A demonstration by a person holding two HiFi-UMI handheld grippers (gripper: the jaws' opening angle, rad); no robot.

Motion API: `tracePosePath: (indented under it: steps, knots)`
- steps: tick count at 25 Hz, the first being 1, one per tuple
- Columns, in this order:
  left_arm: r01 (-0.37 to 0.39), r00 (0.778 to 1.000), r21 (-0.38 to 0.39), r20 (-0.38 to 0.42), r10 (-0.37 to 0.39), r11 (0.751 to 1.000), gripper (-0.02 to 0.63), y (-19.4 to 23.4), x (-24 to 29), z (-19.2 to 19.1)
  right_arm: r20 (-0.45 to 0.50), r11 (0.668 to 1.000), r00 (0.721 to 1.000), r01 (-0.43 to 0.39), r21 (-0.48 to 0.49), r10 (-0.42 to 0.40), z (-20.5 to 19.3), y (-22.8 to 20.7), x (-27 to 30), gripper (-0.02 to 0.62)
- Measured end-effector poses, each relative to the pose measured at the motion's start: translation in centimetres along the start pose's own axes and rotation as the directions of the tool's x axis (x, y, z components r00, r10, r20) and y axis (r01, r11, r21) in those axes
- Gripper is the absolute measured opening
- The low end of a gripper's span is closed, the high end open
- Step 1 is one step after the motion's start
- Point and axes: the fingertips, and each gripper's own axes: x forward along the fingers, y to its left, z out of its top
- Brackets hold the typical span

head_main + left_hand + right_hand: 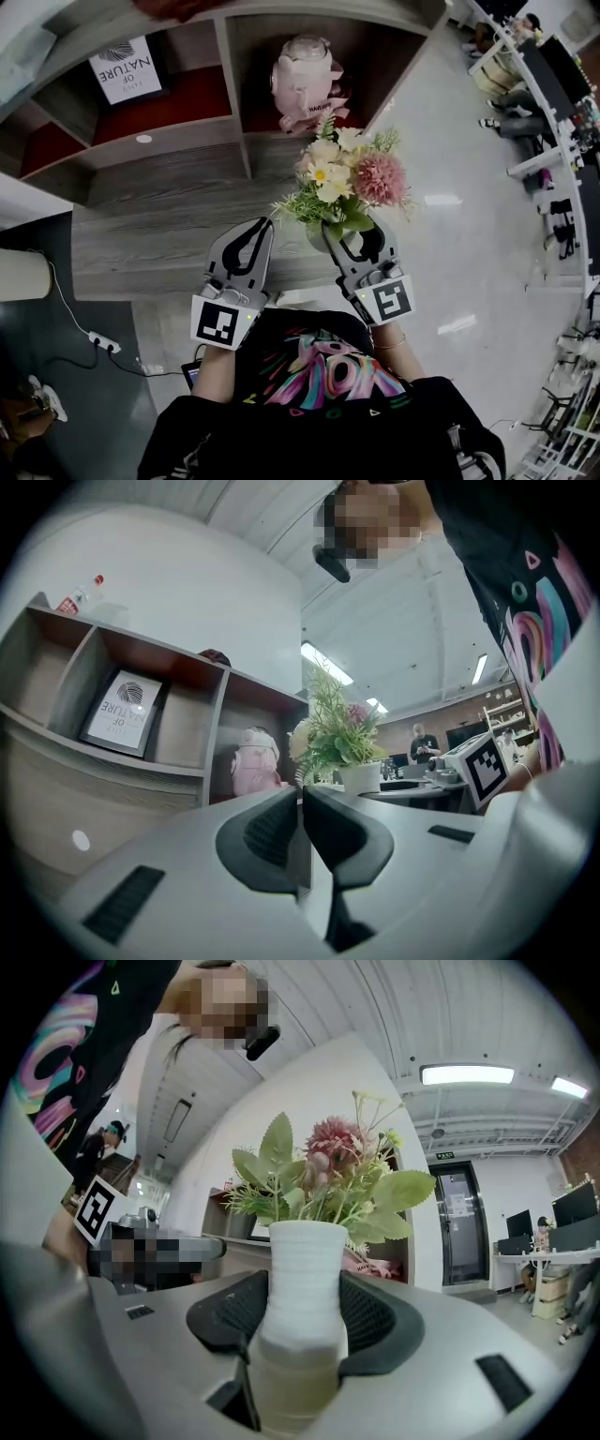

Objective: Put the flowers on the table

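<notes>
The person wears a black T-shirt [281, 412] with a bright multicoloured swirl print. The left gripper [264, 224] and right gripper [353, 231] are grey, with black-padded jaws and square-marker cubes.

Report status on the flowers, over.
Right tongs shut on white vase, flowers upright. Left tongs shut, empty. Vase at edge of wooden top. Nothing seen blocking.

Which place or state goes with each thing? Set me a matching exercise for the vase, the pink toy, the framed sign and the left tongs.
Things:
1 vase
2 pink toy
3 framed sign
4 left tongs

Places or states:
A shut, nothing between them
B shelf compartment behind the flowers
C gripped by the right tongs
D shelf compartment further left in the head view

Pairs: 1-C, 2-B, 3-D, 4-A
</notes>
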Motion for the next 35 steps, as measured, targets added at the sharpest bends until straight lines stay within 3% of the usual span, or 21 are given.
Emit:
tracePosePath:
  steps: [13,25,35]
  knots:
    - [-0.045,0.998,-0.005,-0.045,0.045,0.999,0.037,0.8,0.3,-0.2,0.011,0.998,0.998,-0.056,0.019,0.056,0.2,0.1,2.2,0.255]
    - [-0.085,0.994,-0.015,-0.069,0.084,0.996,0.037,4.9,-0.7,-2.1,-0.002,0.996,0.997,-0.075,0.039,0.075,-2.4,2.0,6.1,0.255]
    - [-0.097,0.987,-0.036,-0.135,0.091,0.995,0.037,3.3,-2.4,-4.3,-0.033,0.995,0.996,-0.077,0.069,0.079,-5.6,2.1,5.2,0.255]
